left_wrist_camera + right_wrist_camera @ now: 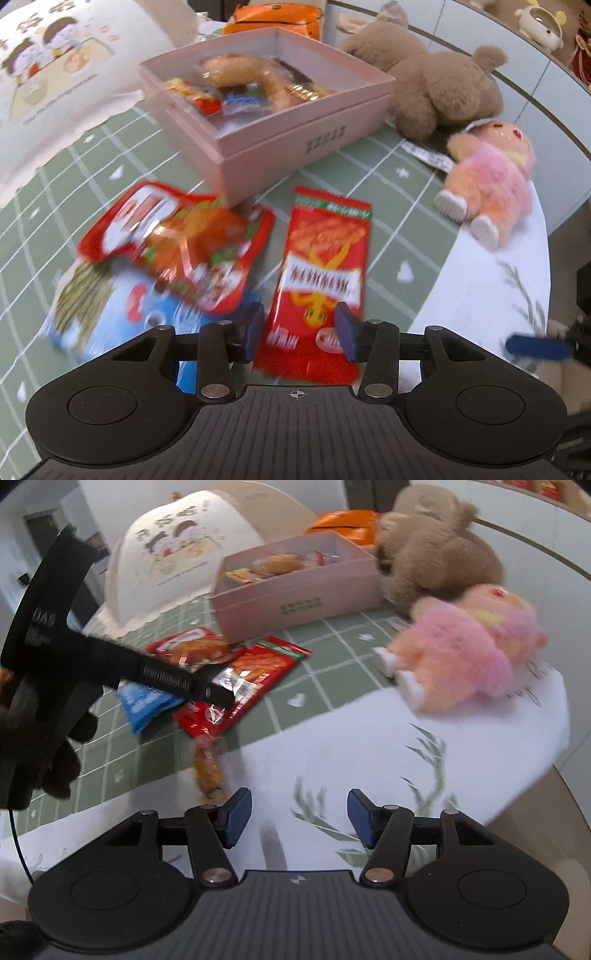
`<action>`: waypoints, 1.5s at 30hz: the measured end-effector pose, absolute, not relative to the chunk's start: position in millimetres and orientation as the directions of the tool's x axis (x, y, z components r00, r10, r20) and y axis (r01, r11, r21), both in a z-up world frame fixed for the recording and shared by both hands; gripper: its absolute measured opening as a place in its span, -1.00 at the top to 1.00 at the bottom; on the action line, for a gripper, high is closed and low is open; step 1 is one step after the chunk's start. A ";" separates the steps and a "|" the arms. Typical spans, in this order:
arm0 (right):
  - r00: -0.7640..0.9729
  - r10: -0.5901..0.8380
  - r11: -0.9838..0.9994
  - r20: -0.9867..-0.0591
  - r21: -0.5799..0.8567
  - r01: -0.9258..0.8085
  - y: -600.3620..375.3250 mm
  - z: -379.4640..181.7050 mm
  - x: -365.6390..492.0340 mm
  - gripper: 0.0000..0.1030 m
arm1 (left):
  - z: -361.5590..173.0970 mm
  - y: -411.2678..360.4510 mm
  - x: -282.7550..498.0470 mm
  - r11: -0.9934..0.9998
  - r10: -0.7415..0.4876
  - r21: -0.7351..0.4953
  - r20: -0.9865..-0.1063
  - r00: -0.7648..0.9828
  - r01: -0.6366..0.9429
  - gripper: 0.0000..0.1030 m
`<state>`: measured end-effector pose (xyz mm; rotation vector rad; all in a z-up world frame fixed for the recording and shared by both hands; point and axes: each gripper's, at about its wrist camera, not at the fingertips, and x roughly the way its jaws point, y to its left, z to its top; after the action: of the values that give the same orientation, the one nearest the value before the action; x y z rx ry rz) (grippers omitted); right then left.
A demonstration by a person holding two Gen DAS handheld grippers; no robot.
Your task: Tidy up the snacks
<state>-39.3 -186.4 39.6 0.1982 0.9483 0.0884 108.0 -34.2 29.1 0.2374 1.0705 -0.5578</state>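
Here we hold the left gripper point(300, 330) with jaws apart astride the red snack packet point(321, 280), pads not pressing; the right gripper point(299, 818) gapes over bare cloth. A slanted closure could crumple the packet or nudge the overlapping packets point(177, 251). Beyond, the pink box point(310, 129) leaves open room inside.

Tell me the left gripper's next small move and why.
Probably ease the left gripper down and shut it on the long red snack packet. Its open jaws straddle the packet's near end, though the pads do not seem to press on it. The pink box just beyond already holds snacks, so the packet likely goes there next.
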 end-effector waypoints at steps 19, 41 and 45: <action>0.589 0.067 0.997 -0.805 0.077 -0.009 -185.1 25.2 1.7 -0.17 | 32.9 15.0 61.4 0.832 -0.279 -0.110 -0.930 0.238 0.544 0.14; 0.594 0.037 0.991 -0.803 0.104 0.079 -196.9 34.4 -42.2 -0.28 | 24.2 -80.5 77.1 0.675 -0.257 0.140 -0.876 0.409 0.724 -0.22; 0.597 0.037 0.990 -0.801 0.111 0.088 -198.0 34.9 -47.4 -0.28 | 26.9 -72.2 82.9 0.698 -0.322 0.047 -0.871 0.371 0.715 -0.37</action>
<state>-47.4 -198.0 34.9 0.1447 0.9310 -0.0296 82.9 -72.2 26.9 0.4605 0.9814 -0.6951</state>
